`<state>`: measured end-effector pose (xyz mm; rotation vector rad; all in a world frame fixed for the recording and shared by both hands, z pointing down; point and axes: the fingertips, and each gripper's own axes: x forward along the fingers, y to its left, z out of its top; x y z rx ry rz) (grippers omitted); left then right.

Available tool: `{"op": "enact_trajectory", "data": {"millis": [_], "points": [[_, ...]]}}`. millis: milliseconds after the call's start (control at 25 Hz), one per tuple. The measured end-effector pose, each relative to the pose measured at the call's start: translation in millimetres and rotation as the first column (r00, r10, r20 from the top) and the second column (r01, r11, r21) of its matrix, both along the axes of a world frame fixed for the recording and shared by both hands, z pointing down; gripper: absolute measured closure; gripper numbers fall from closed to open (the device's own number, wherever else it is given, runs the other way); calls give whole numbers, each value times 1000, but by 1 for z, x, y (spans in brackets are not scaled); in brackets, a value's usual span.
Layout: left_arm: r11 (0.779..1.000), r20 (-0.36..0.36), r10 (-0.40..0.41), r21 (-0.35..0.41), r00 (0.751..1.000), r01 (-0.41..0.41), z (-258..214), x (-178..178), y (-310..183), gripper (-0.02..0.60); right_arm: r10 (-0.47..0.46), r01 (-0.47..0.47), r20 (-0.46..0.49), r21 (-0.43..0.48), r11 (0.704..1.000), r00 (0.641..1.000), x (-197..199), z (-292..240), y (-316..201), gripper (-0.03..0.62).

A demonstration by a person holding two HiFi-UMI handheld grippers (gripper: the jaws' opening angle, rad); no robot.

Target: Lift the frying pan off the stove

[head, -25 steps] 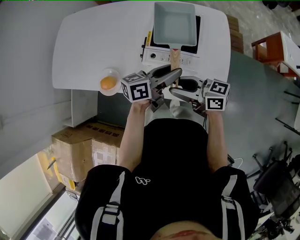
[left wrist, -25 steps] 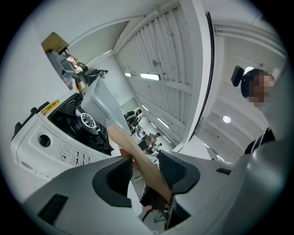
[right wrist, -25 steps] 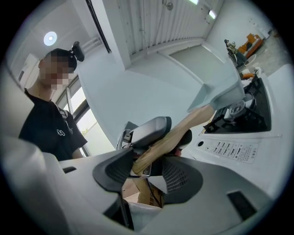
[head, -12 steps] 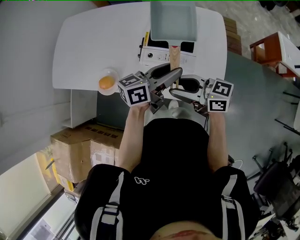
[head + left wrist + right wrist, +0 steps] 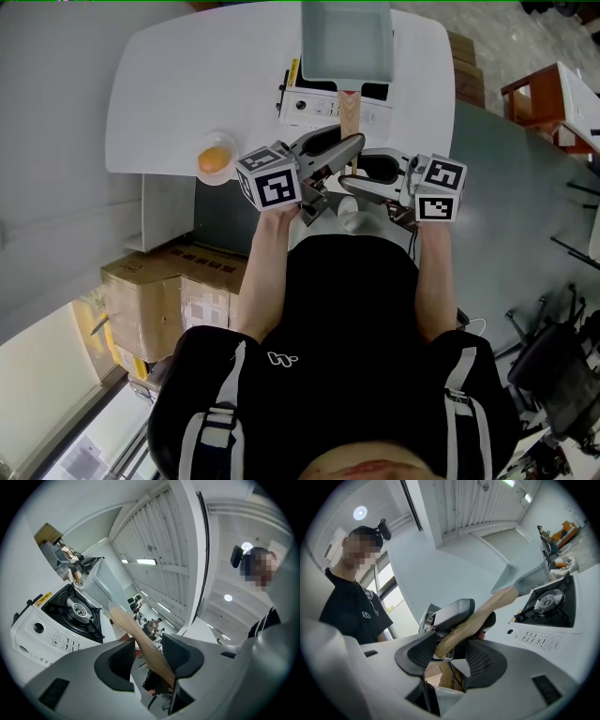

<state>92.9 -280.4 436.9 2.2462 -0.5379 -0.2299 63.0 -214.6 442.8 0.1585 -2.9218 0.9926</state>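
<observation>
Widest thing here is the white rounded table (image 5: 187, 94), with stacked brown cardboard boxes (image 5: 159, 291) on the floor beside it; their print is too small to read. The person's black shirt (image 5: 337, 309) carries a small white looped logo (image 5: 278, 358), no letters legible.

At the table's far side sits the white portable gas stove (image 5: 319, 108) (image 5: 42, 630) (image 5: 543, 634). Its black burner (image 5: 75, 606) (image 5: 548, 602) is bare and in plain sight. There's a yellow warning label (image 5: 42, 599) on one corner and rows of fine print by the knob, none of it readable.

And the pale grey rectangular frying pan (image 5: 345, 42) (image 5: 101, 585) (image 5: 525, 581) is up in the air, clear of the burner, hanging above the stove. Its light wooden handle (image 5: 349, 114) (image 5: 140, 637) (image 5: 487, 609) points back toward the person.

Both tools are on that handle. The left gripper (image 5: 336, 150) (image 5: 147, 651) has its jaws clamped wide around the shaft. The right gripper (image 5: 361, 180) (image 5: 450, 651) is just behind it, jaws closed on the handle's end, also at a wide setting. Each carries a cube of black-and-white square markers.

Smallest: a small white bowl (image 5: 230, 145) near the table's front edge, left of the stove, holding something round and orange (image 5: 215, 161).
</observation>
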Motion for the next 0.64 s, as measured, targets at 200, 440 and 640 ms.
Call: {"op": "enact_trajectory", "data": {"millis": [200, 440, 640], "points": [[1000, 2, -4, -2, 1000, 4, -1, 0, 0, 397, -2, 2, 4, -1, 1000, 1000, 0, 0, 0, 390], [1000, 3, -9, -2, 1000, 9, 0, -2, -1, 397, -5, 5, 5, 1, 1000, 1000, -2, 0, 0, 390], [1000, 3, -7, 6, 1000, 7, -1, -1, 0, 397, -4, 4, 5, 6, 1000, 1000, -1, -1, 0, 390]]}}
